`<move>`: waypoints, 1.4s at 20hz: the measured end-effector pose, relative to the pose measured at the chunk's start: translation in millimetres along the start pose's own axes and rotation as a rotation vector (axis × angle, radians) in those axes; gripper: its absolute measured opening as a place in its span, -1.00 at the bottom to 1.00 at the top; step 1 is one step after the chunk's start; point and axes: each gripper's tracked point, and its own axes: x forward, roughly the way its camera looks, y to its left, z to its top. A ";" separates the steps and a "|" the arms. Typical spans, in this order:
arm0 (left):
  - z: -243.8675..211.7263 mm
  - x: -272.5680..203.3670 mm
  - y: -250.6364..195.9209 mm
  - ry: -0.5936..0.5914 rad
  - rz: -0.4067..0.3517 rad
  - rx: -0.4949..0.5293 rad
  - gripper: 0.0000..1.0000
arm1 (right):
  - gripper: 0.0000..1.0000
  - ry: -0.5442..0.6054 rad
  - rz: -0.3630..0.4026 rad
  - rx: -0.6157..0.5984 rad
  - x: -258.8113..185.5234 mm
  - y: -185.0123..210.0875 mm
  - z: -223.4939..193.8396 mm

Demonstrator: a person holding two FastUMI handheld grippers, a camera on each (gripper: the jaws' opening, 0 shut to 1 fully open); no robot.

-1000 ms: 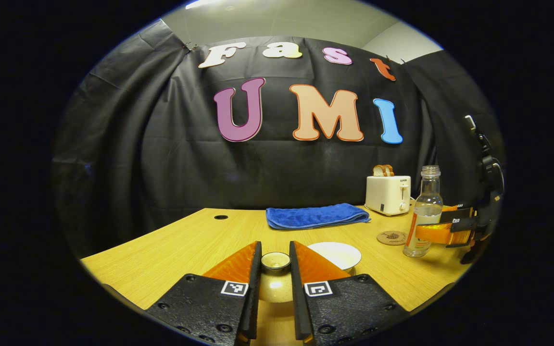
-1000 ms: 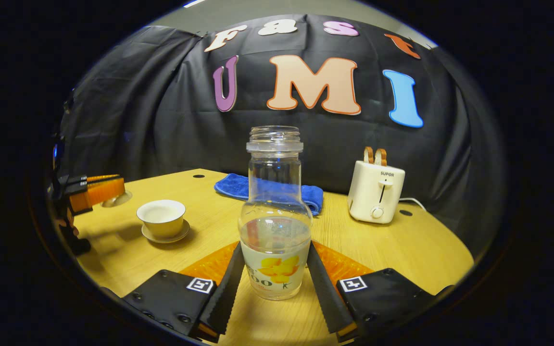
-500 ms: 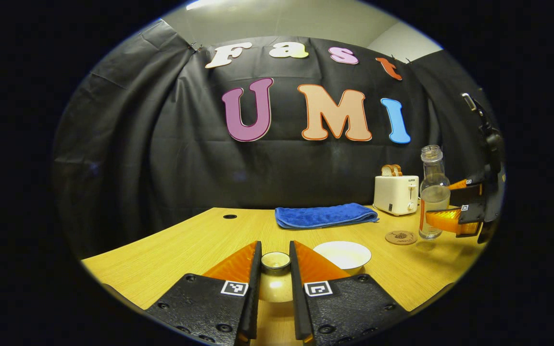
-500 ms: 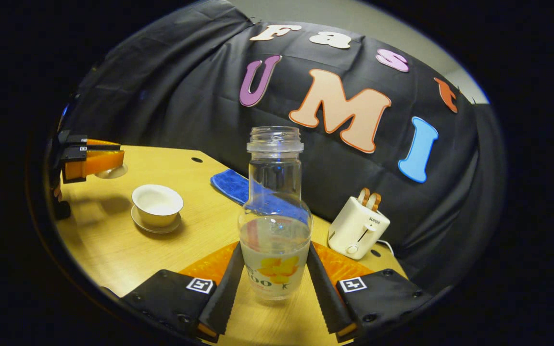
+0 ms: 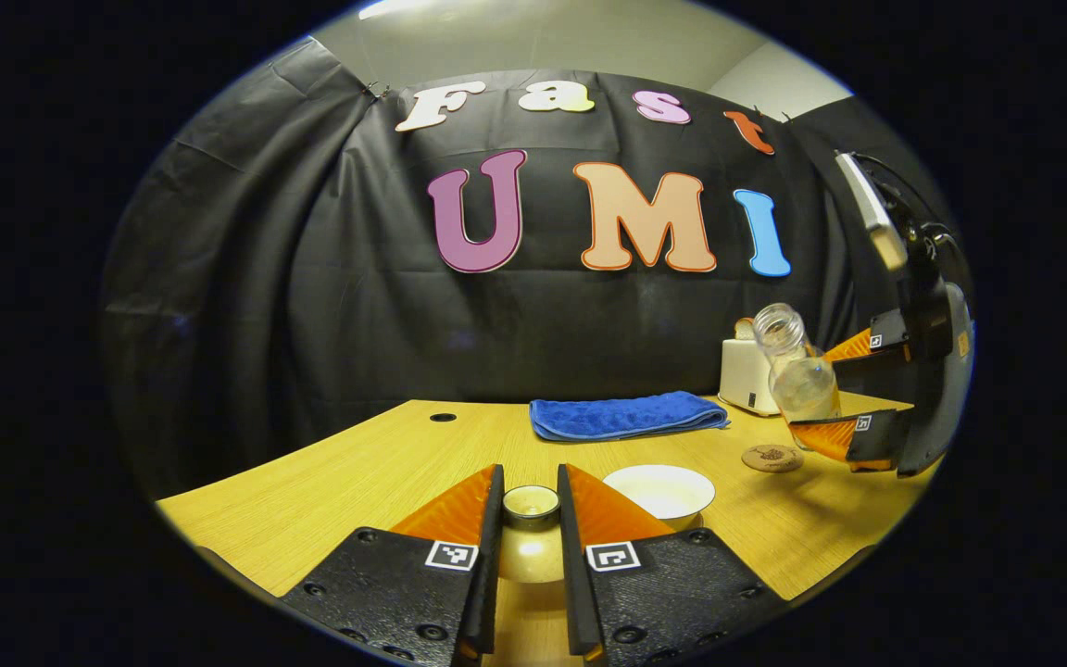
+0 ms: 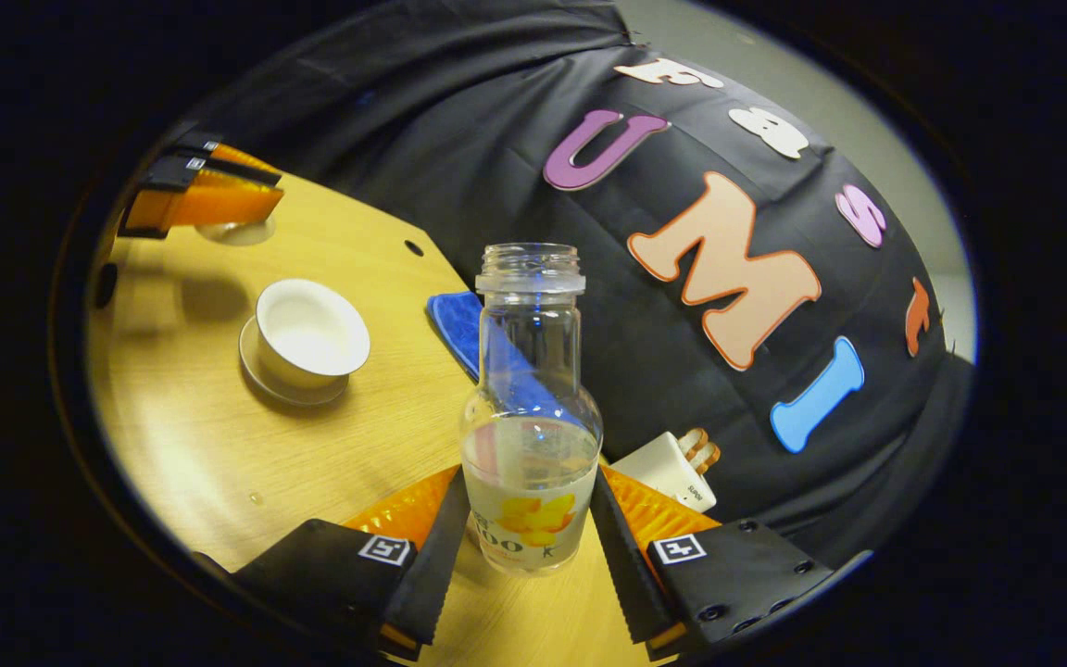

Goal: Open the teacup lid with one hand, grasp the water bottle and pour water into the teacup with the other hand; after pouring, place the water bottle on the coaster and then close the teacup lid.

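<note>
One water bottle (image 6: 531,435), one teacup (image 6: 309,336), one coaster (image 5: 772,458), two tools.

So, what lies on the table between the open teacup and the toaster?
In the left gripper view, the coaster lies on the table between the teacup and the toaster; the tilted water bottle hangs above that stretch.

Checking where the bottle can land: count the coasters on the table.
1. The coaster lies on the table right of the teacup, below the tilted bottle. Others may be hidden.
</note>
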 end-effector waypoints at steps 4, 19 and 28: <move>-0.7 -0.9 0.5 0.000 0.000 0.000 -0.44 | 0.56 -0.010 -0.005 -0.171 9.4 10.6 6.7; -0.6 -1.1 1.7 0.002 -0.002 0.000 -0.43 | 0.60 0.005 -0.036 -0.544 29.8 22.9 1.3; 0.9 -1.5 3.1 0.004 0.001 0.001 -0.44 | 0.57 -0.037 -0.092 -0.760 34.8 15.0 19.9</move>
